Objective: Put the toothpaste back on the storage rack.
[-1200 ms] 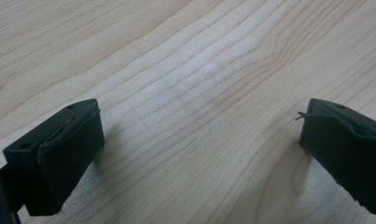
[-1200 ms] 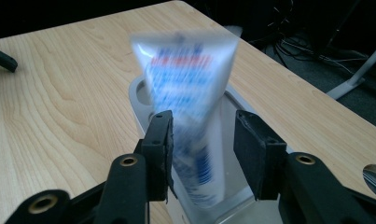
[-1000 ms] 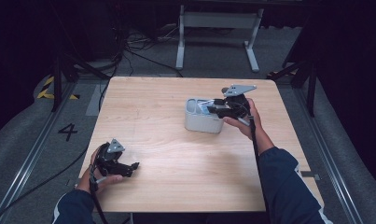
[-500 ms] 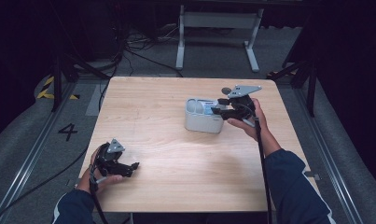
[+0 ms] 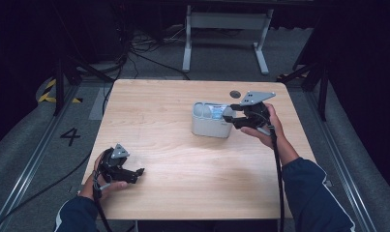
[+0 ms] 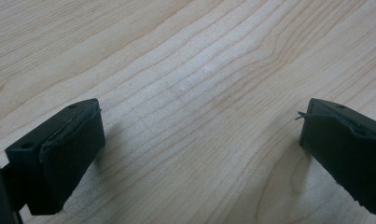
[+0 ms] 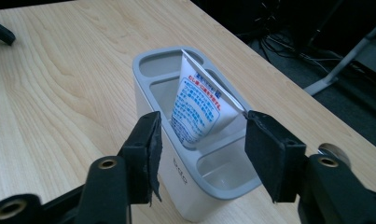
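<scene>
Worktop is bare wood; a grey holder stands upright right of centre, a small dark disc behind it near the far edge. A tube stands cap-down, tilted, in the holder's middle compartment, crimped end leaning over the rim toward the right tool. Risk as I see it: that tool sits just beside the holder with the crimp between its jaws, so pulling away at a slant could snag the tube, lift it out, or tip the light holder; a low pad could also bump the rim. Right tool: jaws have just been opening, now a moderate gap, pads off the tube on both sides, holding nothing; whether the lower pad touches the holder wall I can't tell. Left tool: jaws wide, nothing between them, low over the worktop at the near left corner, well apart from the holder.
</scene>
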`<control>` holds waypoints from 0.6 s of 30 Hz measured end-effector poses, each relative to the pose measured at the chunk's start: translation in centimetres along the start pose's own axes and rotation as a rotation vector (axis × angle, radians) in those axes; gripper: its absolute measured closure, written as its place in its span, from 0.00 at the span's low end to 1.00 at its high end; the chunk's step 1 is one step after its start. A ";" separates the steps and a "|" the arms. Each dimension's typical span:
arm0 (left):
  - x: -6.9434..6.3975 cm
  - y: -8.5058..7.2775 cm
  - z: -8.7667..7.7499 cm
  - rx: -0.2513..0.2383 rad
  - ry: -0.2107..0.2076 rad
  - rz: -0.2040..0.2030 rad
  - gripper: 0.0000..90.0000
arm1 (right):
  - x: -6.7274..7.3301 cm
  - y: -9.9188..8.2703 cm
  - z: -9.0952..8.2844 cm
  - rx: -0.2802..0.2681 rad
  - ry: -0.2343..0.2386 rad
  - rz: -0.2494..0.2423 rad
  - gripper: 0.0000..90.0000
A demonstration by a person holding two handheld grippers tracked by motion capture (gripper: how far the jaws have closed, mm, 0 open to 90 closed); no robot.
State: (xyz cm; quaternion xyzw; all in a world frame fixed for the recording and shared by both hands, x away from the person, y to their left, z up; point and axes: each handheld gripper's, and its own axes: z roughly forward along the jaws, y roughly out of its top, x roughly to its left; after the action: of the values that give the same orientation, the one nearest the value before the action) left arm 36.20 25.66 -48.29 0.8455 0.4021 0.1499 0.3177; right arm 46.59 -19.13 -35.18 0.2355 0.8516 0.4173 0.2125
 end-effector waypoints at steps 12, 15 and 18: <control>0.0 0.0 0.0 0.000 0.000 -0.001 0.01 | 0.7 -1.2 -1.3 0.095 -0.013 -0.069 0.45; 0.0 0.0 0.0 0.000 0.000 -0.001 0.01 | 0.9 -1.5 -1.5 0.115 -0.015 -0.086 0.44; 0.0 0.0 0.0 -0.001 0.004 0.003 0.01 | 1.1 -1.9 -1.6 0.134 -0.014 -0.090 0.43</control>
State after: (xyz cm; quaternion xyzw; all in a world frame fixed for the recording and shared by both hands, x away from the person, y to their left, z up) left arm 36.21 25.67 -48.28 0.8457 0.4014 0.1525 0.3169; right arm 44.33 -20.51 -36.01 0.2138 0.8857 0.3478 0.2209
